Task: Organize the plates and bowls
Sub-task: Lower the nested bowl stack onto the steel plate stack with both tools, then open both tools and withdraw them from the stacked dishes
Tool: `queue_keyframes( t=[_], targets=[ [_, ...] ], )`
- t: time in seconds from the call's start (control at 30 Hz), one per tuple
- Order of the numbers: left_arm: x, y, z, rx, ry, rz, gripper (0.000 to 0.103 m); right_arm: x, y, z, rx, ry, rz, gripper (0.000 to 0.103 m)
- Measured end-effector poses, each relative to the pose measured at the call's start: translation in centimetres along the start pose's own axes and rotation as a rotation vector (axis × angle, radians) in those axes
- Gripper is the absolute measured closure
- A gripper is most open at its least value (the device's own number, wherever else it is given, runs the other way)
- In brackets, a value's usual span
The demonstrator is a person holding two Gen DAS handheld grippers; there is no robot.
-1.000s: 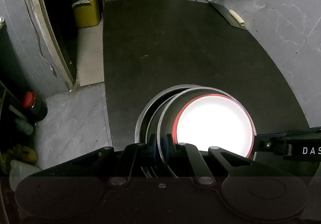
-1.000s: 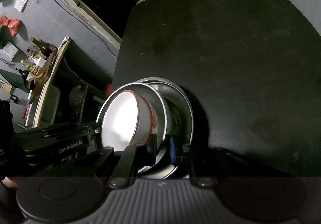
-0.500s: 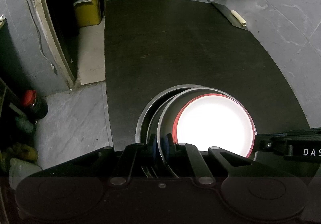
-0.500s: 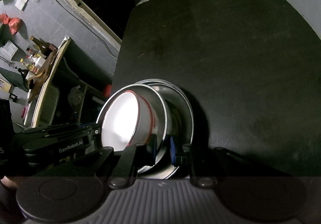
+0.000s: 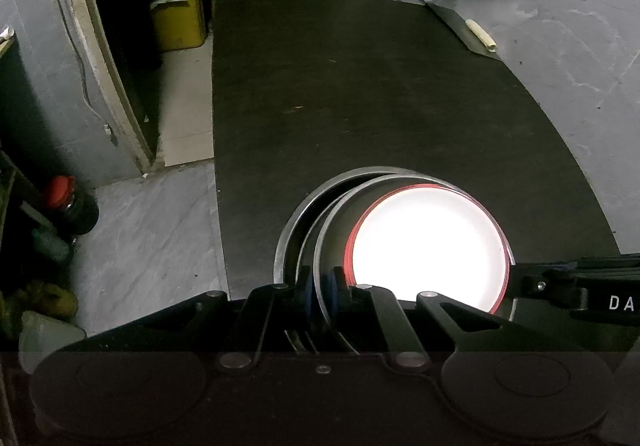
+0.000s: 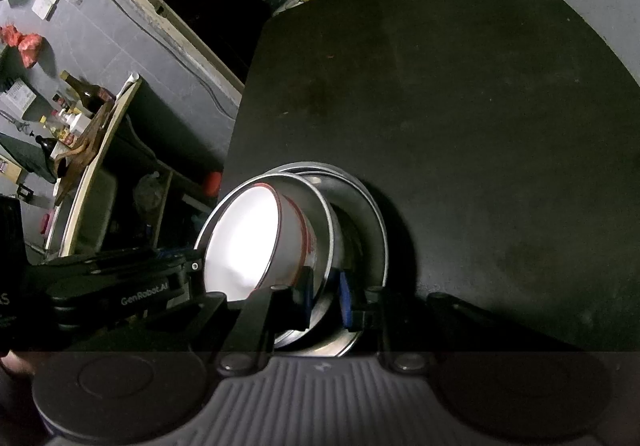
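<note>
**Two claws, one bowl stack, fingers crossed**

Hardly budged since a second ago: same pose, same tilt, same grips. Left claw (image 5: 320, 290) clenched on the rim of the steel bowl (image 5: 340, 230), right claw (image 6: 326, 296) pinching that same rim from the opposite side. Nested inside: a white bowl (image 5: 428, 246) with a red rim, loose, not gripped by anything. Underneath, a wider steel plate (image 5: 288, 230) on the black tabletop (image 5: 360, 86), close to its left edge. Steel bowl tilted against the plate; can't tell whether lifted clear or resting on it.

Biggest worry, probably: thin, slick rim slipping out of the pads, with only edge contact on either side. Then a clatter back onto the plate. Also risky: tipping further and sliding the white bowl right out. Could drag the plate off that nearby edge too, if wedged together.

Looks-wise: shiny, shallow, straight-walled steel; white inside blown out by glare.
</note>
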State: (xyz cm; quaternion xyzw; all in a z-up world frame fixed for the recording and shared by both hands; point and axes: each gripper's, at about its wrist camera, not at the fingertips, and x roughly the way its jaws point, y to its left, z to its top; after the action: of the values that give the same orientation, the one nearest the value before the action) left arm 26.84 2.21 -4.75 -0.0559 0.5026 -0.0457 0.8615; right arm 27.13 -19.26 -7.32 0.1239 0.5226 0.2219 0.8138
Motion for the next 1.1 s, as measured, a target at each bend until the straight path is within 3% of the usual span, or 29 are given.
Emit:
queue_keyframes(
  t=[0.07,0.13,0.47,0.63,0.7,0.73,0.77,0.9,1.1],
  targets=[
    [0.0,0.0,0.0,0.001,-0.001,0.009,0.09,0.0,0.0,0.0,-0.001,-0.004,-0.001,0.079],
    [-0.1,-0.2,0.0,0.009,-0.011,0.037,0.077,-0.1,0.1,0.0,-0.005,-0.007,-0.011,0.076],
    [-0.4,0.0,0.1,0.02,-0.023,0.09,0.058,-0.1,0.2,-0.1,-0.005,-0.015,-0.038,0.068],
    [-0.7,0.4,0.0,0.012,-0.034,0.128,0.036,-0.2,0.2,-0.4,-0.001,-0.032,-0.057,0.063],
    [-0.9,0.6,0.0,0.005,-0.04,0.152,0.025,-0.3,0.3,-0.5,-0.005,-0.041,-0.079,0.054],
    [-1.0,0.7,0.0,0.001,-0.046,0.162,0.02,-0.3,0.4,-0.5,-0.006,-0.044,-0.105,0.042],
    [-1.1,0.9,-0.1,-0.003,-0.05,0.165,0.018,-0.3,0.3,-0.6,-0.003,-0.049,-0.12,0.038],
    [-1.4,1.3,-0.3,-0.02,-0.065,0.177,0.007,-0.6,0.0,-0.9,0.019,-0.069,-0.133,0.028],
    [-1.8,1.4,-0.6,-0.011,-0.101,0.186,0.001,-1.1,0.2,-1.2,0.016,-0.104,-0.172,0.01]
  ],
)
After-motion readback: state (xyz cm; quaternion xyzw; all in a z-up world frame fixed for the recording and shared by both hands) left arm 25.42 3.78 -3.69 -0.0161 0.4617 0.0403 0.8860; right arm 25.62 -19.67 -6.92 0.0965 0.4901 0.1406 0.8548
